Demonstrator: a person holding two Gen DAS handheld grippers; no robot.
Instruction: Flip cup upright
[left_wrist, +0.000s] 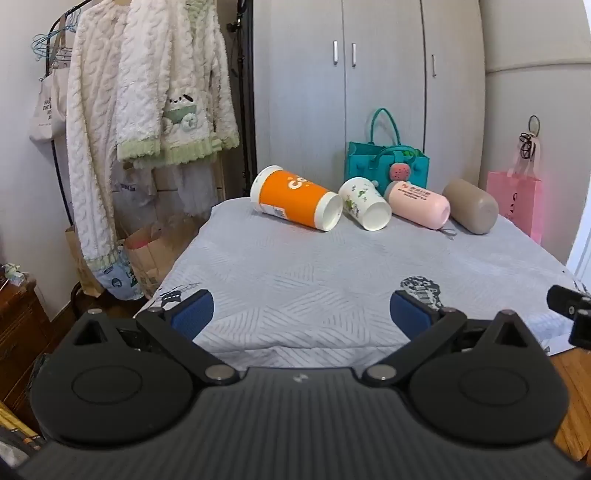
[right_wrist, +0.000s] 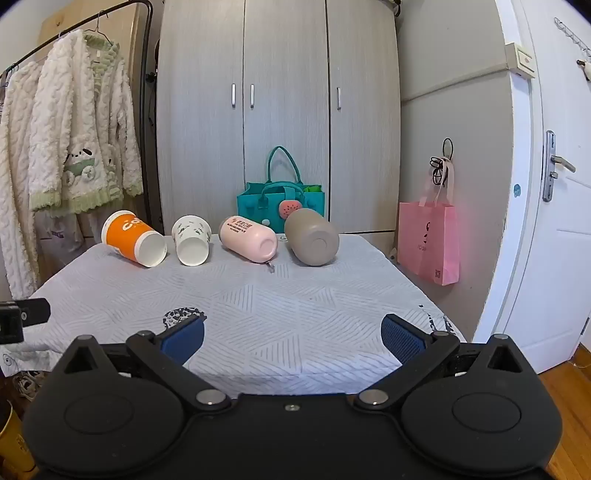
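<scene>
Several cups lie on their sides in a row at the far end of a table with a grey patterned cloth (left_wrist: 314, 266) (right_wrist: 280, 302). From the left: an orange cup (left_wrist: 295, 197) (right_wrist: 133, 238), a white printed cup (left_wrist: 364, 203) (right_wrist: 192, 240), a pink bottle (left_wrist: 419, 203) (right_wrist: 247, 236) and a taupe tumbler (left_wrist: 471, 205) (right_wrist: 312, 236). My left gripper (left_wrist: 301, 314) is open and empty over the table's near edge. My right gripper (right_wrist: 291, 338) is open and empty, also at the near edge, far from the cups.
A teal felt bag (left_wrist: 386, 162) (right_wrist: 282, 197) stands behind the cups. A pink bag (left_wrist: 515, 203) (right_wrist: 430, 242) hangs on the right wall. A clothes rack with fleece garments (left_wrist: 147, 92) (right_wrist: 70, 147) stands left. Wardrobe doors (right_wrist: 280, 110) behind. A white door (right_wrist: 554, 184) at right.
</scene>
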